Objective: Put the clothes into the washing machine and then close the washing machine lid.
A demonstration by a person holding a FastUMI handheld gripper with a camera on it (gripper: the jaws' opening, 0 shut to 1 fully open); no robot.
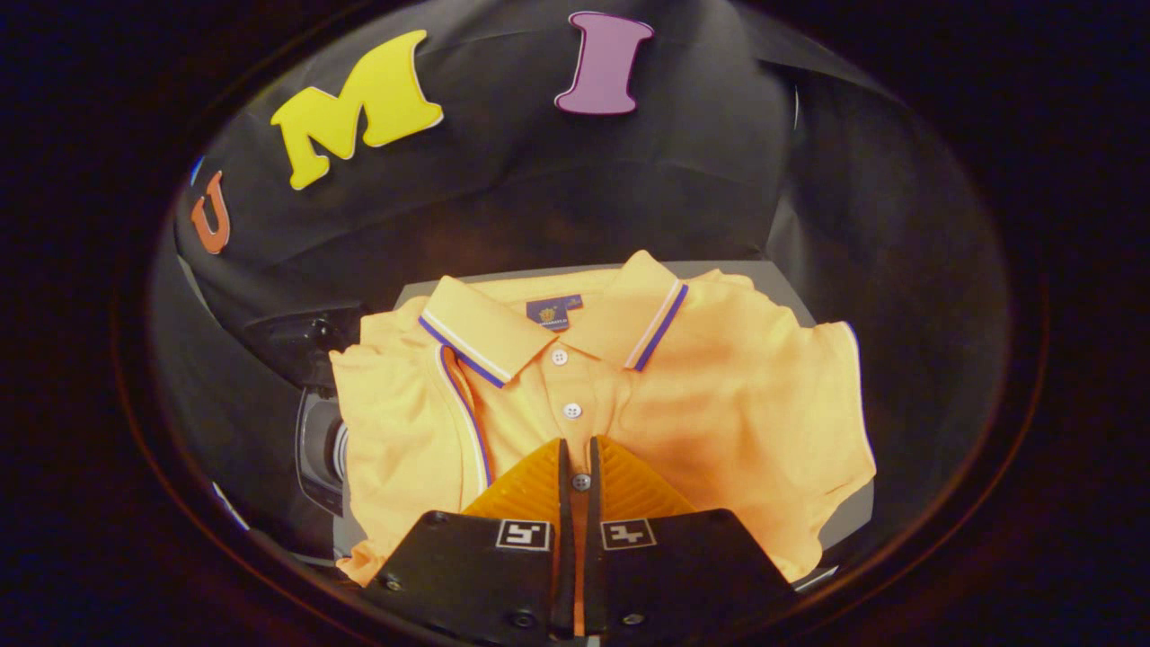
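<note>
An orange polo shirt (719, 395) with a blue-and-white trimmed collar lies folded on a grey flat surface (782, 283). My gripper (578, 445) sits over the shirt's button placket, its fingers drawn close together. A thin strip of the orange fabric and one button run between them, so the gripper looks shut on the shirt's front. To the left of the shirt and lower down, a grey rounded part of what may be the washing machine (319, 449) is partly covered by the shirt's sleeve.
A black object (296, 341) stands left of the shirt's shoulder, above the grey rounded part. Black cloth walls close in behind and on both sides of the grey surface.
</note>
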